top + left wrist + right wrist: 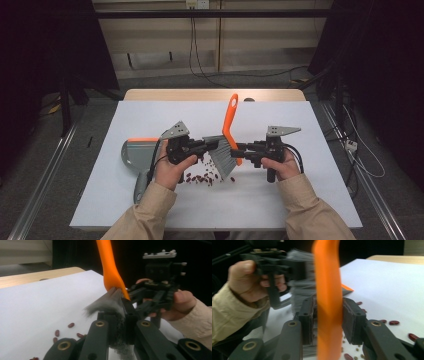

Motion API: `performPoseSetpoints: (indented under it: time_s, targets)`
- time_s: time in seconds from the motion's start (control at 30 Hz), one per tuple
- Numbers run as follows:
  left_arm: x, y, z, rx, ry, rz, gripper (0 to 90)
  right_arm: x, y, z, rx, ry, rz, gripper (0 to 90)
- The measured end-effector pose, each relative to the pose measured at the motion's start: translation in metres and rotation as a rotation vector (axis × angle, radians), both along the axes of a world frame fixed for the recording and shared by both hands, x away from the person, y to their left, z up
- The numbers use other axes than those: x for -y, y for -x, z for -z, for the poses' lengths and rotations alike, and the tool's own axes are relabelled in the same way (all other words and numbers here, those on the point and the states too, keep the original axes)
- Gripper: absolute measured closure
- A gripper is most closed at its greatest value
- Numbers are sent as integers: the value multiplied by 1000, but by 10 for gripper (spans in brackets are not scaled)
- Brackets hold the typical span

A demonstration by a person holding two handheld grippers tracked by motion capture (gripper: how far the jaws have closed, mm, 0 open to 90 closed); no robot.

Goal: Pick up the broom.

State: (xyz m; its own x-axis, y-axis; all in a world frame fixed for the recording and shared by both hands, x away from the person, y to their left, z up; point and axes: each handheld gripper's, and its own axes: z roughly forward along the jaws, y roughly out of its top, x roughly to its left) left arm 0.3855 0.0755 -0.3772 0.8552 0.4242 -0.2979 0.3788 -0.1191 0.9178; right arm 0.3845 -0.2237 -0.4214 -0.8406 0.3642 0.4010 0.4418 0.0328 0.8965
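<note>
Looking down from the high view, a white table (150, 190) carries a hand brush (226, 150) with an orange handle and grey bristles, held above a scatter of red beans (205, 177). The left gripper (207, 145) comes in from the left and is clamped on the bristle head; the right gripper (241, 150) comes in from the right and meets the handle just above the bristles. A grey dustpan (134, 152) with an orange edge lies on the table to the left of the left hand (172, 170), well apart from the brush. The right hand (282, 167) grips its tool near the table's middle.

Left gripper view: the jaws are closed tight on the grey bristles (110, 303), which bulge out between them. The orange handle (108, 267) rises steeply beyond. The right gripper (132, 298) reaches the handle base from the right. Beans (71, 325) lie on the white surface at lower left.

Right gripper view: the orange handle (328, 302) stands upright between the two pads (352, 322), which sit against its sides, so the jaws are closed on it. The left gripper (298, 270) and its hand (249, 282) hold the bristles behind. Beans (394, 322) lie at right.
</note>
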Motion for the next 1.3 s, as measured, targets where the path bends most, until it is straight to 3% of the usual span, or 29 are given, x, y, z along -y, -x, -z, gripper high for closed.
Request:
performPoseSetpoints:
  time_s: [0.1, 0.17, 0.37, 0.63, 0.8, 0.9, 1.03, 1.13, 1.2, 1.3]
  targets:
    - [-1, 0, 0, 1, 17, 3, 850, 1, 3, -2, 14, -15, 7, 675]
    - [-1, 0, 0, 1, 33, 3, 846, 3, 4, -3, -1, -43, 14, 683]
    - [-1, 0, 0, 5, 21, 3, 842, 3, 6, -3, -43, -73, 23, 683]
    - [0, -1, 2, 19, -2, 3, 837, 2, 7, 2, -43, -70, 30, 683]
    - [1, -1, 3, 20, 5, 0, 827, 2, 7, 2, -89, -100, 27, 687]
    - [2, -2, 4, 22, -10, -4, 811, 2, 8, -1, -91, -74, 43, 690]
    - [1, -3, 4, 15, 15, -19, 737, 1, 11, -10, -97, -34, 69, 692]
    - [-1, -5, 4, 26, -11, -42, 664, 2, 13, -17, -109, -43, 70, 708]
    - [-3, -7, 5, 19, -24, -43, 629, 3, 14, -21, -87, -25, 80, 711]
    - [-3, -7, 5, 30, -32, -49, 595, 4, 14, -24, -89, -7, 90, 714]
